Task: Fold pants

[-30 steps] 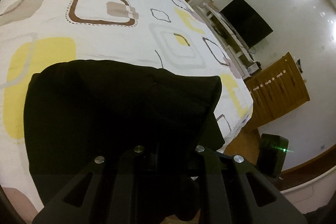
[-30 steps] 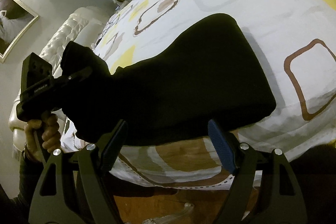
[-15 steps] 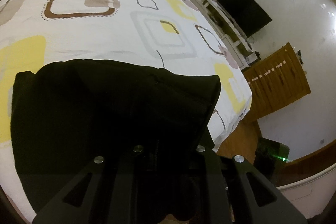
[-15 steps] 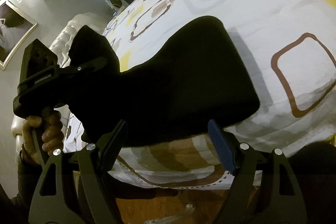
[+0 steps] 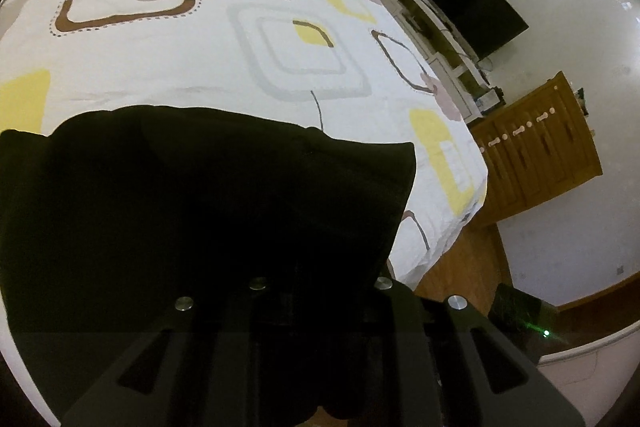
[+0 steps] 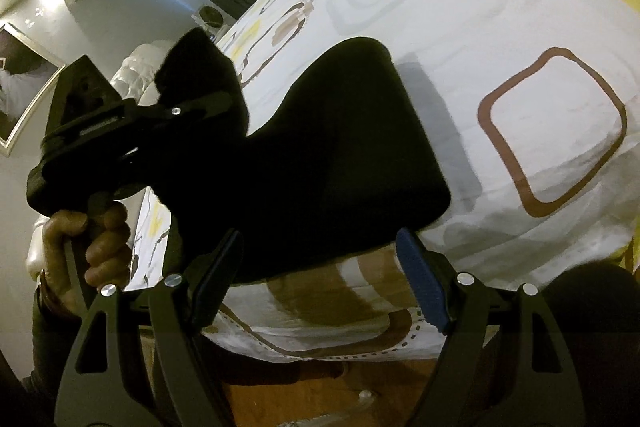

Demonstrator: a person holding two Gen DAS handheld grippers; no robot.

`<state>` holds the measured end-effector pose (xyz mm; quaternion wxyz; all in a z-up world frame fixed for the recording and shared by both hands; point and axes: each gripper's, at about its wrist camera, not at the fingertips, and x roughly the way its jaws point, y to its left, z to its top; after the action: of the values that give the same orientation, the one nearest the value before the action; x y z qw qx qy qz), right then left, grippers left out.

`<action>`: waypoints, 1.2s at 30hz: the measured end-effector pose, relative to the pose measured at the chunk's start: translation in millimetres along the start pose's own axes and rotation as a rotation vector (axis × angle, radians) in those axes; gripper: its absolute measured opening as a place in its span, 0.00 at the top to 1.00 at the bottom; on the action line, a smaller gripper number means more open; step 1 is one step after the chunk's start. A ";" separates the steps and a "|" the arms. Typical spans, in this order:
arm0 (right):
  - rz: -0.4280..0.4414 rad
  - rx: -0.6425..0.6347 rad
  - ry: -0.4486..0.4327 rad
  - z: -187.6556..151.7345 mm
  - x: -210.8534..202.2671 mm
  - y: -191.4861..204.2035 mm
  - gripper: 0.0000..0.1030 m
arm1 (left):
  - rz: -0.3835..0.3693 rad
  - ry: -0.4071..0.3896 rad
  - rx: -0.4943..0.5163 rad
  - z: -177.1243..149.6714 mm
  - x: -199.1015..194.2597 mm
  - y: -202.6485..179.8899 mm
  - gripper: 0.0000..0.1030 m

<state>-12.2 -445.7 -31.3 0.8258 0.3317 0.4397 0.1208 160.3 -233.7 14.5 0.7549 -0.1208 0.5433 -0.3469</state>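
Pants (image 6: 340, 155) corner lifted higher by left gripper (image 6: 224, 103); right gripper (image 6: 320, 279) open

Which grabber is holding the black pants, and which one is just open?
The left gripper is the one pinching the black pants, lifting a bunch off the bed. The right gripper has its blue-padded fingers spread wide, holding nothing.

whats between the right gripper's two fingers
In the right wrist view, the open right gripper frames the black pants' near edge and patterned bedsheet.
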 end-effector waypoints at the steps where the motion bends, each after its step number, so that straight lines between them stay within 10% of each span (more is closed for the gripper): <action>1: 0.000 0.002 -0.002 -0.8 -1.3 -0.6 0.23 | 0.003 0.006 -0.004 0.1 4.0 -1.4 0.84; 18: -0.009 0.039 -0.014 4.4 -8.6 -15.9 0.23 | 0.036 0.069 -0.037 6.4 51.4 -17.1 0.79; 36: -0.011 0.051 -0.032 8.6 -16.8 -23.6 0.23 | -0.110 0.027 -0.058 12.5 68.5 -26.3 0.36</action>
<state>-17.3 -475.5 -32.5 0.8246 0.3522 0.4313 0.0994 172.9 -300.2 -16.5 0.7234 -0.1676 0.5560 -0.3735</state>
